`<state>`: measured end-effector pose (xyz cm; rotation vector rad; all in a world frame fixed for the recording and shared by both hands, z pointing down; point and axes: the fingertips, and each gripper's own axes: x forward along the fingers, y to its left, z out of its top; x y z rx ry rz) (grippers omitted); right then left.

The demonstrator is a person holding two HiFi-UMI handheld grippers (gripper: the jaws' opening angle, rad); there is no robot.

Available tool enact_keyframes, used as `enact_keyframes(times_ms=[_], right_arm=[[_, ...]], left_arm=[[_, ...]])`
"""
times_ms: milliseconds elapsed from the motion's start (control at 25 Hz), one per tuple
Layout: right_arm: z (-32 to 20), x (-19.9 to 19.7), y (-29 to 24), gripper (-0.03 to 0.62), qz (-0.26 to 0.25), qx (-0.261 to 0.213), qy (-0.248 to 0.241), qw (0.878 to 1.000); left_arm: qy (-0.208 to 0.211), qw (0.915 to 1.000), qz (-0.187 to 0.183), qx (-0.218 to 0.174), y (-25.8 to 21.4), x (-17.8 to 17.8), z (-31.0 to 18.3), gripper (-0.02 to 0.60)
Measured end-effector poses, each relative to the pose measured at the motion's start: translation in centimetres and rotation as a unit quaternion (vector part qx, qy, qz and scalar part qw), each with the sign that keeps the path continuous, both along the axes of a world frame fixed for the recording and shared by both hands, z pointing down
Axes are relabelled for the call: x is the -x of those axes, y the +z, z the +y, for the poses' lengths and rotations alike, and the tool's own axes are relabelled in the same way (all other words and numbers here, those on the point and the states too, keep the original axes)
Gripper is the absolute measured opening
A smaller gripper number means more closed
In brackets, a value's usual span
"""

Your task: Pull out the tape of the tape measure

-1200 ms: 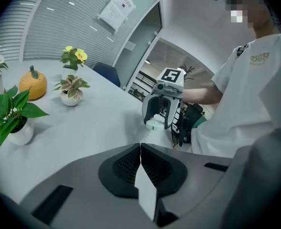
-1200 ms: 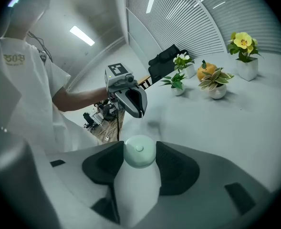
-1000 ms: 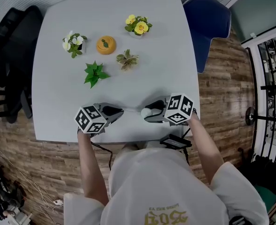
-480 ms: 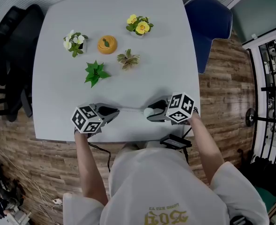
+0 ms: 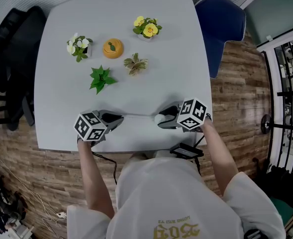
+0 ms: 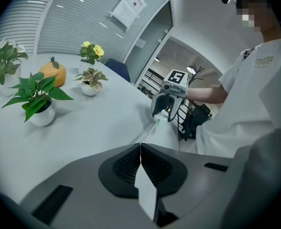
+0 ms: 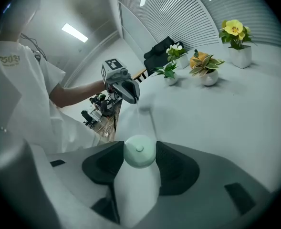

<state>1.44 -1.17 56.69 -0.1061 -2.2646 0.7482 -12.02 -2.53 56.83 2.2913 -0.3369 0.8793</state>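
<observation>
Mid-pull: the left gripper [image 5: 118, 117], jaws pinched tight on the tape [image 6: 148, 132], sits at nine o'clock from the right gripper [image 5: 159, 119], whose spread jaws clamp the round tape measure [image 7: 140, 151]. Next, likely a steady draw toward nine.

tape [image 5: 139, 116] spans near edge, plants [image 5: 101, 77] stand beyond

Table [image 5: 176, 59] smooth, matt; tape measure [image 7: 140, 151] smooth plastic; floor [image 5: 236, 83] wood planks; tongs pads [image 7: 176, 171] ribbed, matt.
</observation>
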Motion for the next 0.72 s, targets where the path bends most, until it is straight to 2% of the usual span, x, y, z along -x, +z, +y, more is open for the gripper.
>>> enact_keyframes(times_ms=[720], right_arm=[[-0.3,-1.3,1.0,0.225,0.023,0.009,0.0,1.0]], left_arm=[[-0.044,0.9987,-0.021,0.017,1.0,3.3,-0.3,0.008]])
